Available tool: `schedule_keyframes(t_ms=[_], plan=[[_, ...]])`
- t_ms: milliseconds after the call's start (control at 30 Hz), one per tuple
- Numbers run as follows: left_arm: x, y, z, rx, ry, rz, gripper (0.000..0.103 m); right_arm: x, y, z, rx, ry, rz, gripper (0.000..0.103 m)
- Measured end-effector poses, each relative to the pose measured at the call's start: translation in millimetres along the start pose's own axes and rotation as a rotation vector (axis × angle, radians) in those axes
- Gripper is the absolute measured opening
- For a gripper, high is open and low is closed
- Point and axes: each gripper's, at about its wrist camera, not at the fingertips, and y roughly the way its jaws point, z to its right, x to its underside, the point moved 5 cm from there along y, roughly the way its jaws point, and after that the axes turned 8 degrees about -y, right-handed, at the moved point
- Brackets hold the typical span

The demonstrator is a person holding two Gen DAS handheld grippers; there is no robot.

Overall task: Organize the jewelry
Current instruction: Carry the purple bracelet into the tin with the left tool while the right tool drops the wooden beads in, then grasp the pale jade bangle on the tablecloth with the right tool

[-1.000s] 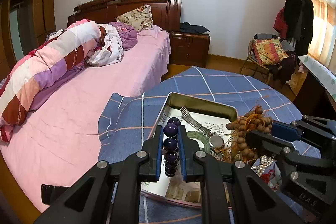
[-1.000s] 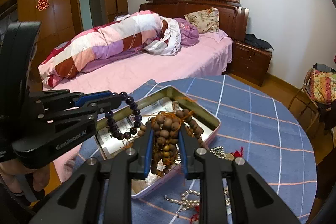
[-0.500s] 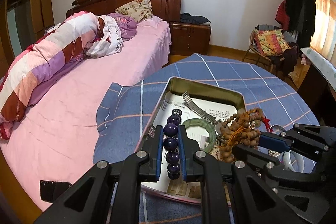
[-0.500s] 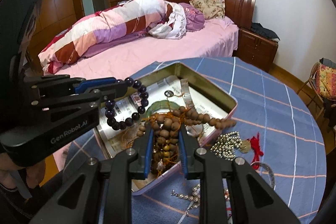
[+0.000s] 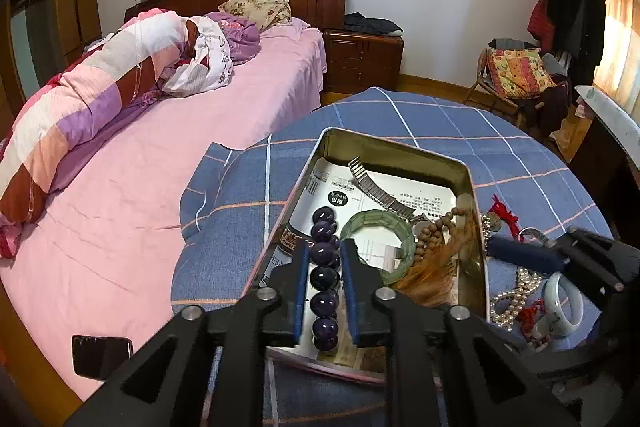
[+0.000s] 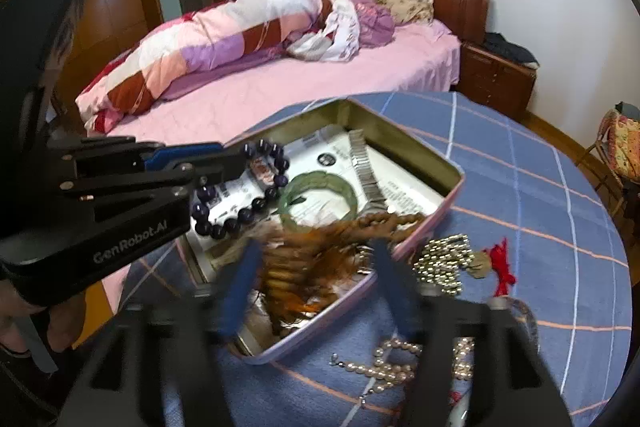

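At the bottom of the left wrist view we see our left gripper [image 5: 325, 267] tilted down over the near left part of the metal tin [image 5: 384, 147]. Its jaws are opening, and the purple bead bracelet [image 5: 324, 275] runs in a line between the blue pads [image 5: 301, 283], which stand just clear of the beads. In the right wrist view the same gripper reaches in from the left edge with the bracelet hanging as a loop at its tip, over the paper lining of the tin.

Low in the right wrist view, blurred, our right gripper [image 6: 316, 283] also slants down over the near corner of the tin. Its jaws are opening and already stand wide; the brown bead strand [image 6: 320, 251] with its orange tassels lies between them in the tin, and the pads do not press on it. A bit of a hand [image 6: 12, 323] shows at the lower left edge.

Further in, near the middle of the tin, lie a green bangle [image 5: 378, 227] and, beyond it, a metal watch band [image 5: 374, 187]. To the right of the tin, on the blue checked tablecloth [image 5: 420, 119], rest pearls [image 5: 516, 295], a white bangle [image 5: 560, 307] and a silver bead chain [image 6: 444, 263] beside a red tassel [image 6: 502, 263].

In the upper left of both views, past the table, stands a bed [image 5: 160, 155] with pink sheets
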Motion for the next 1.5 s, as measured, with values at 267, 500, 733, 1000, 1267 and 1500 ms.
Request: schedule_keyframes(t_ms=[267, 500, 733, 1000, 1267, 1500], plan=[[-5, -17, 7, -0.019, 0.014, 0.072, 0.070, 5, -31, 17, 0.027, 0.026, 0.041, 0.077], [-2, -15, 13, -0.062, 0.018, 0.068, 0.070, 56, -75, 76, 0.125, 0.157, 0.044, 0.083], [11, -22, 48, -0.063, 0.073, 0.083, 0.070, 99, -88, 119, 0.210, 0.266, 0.000, 0.083], [32, -27, 84, -0.022, 0.120, 0.073, 0.070, 116, -65, 111, 0.180, 0.238, -0.090, 0.057], [43, -23, 95, 0.012, 0.131, 0.044, 0.070, 128, -58, 107, 0.163, 0.213, -0.133, 0.014], [48, -24, 113, 0.033, 0.160, 0.045, 0.070, 135, -75, 119, 0.178, 0.271, -0.099, 0.013]])
